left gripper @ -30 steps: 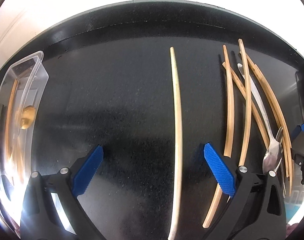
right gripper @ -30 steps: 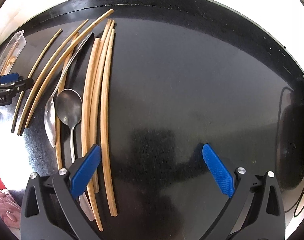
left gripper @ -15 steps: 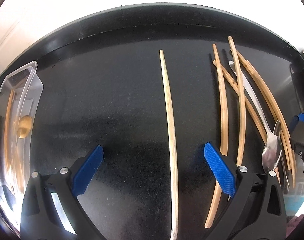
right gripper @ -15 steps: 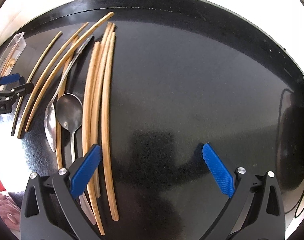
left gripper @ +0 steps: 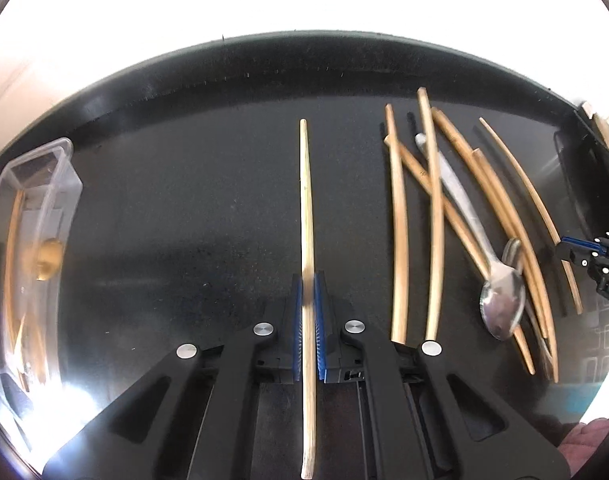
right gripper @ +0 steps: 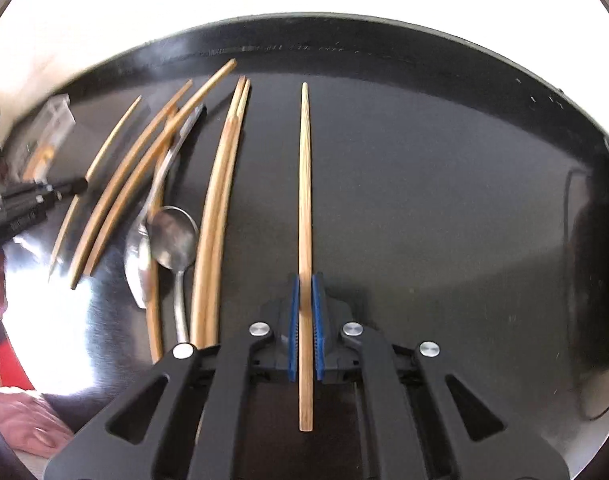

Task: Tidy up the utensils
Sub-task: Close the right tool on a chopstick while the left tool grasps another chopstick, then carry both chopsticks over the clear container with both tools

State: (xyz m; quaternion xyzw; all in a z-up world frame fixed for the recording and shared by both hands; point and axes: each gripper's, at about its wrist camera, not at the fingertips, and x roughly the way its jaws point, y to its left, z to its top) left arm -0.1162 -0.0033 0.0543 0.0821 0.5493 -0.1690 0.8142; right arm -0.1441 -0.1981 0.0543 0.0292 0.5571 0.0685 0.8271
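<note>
Blue-padded jaws of the left gripper (left gripper: 309, 328) clamp a pale chopstick (left gripper: 306, 208); the right gripper (right gripper: 304, 328) clamps a brown chopstick (right gripper: 304, 200). Both point toward the black bench's (right gripper: 444, 200) far edge, loose chopsticks (left gripper: 434, 216) and spoons (left gripper: 502, 306) between them.

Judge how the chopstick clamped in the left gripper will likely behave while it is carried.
The pale chopstick is thin and wooden, so probably light and stiff. The left gripper pinches it well below its middle, leaving a long end out front, so it may pivot. Its narrow, smooth-looking shaft could slide lengthwise.
</note>
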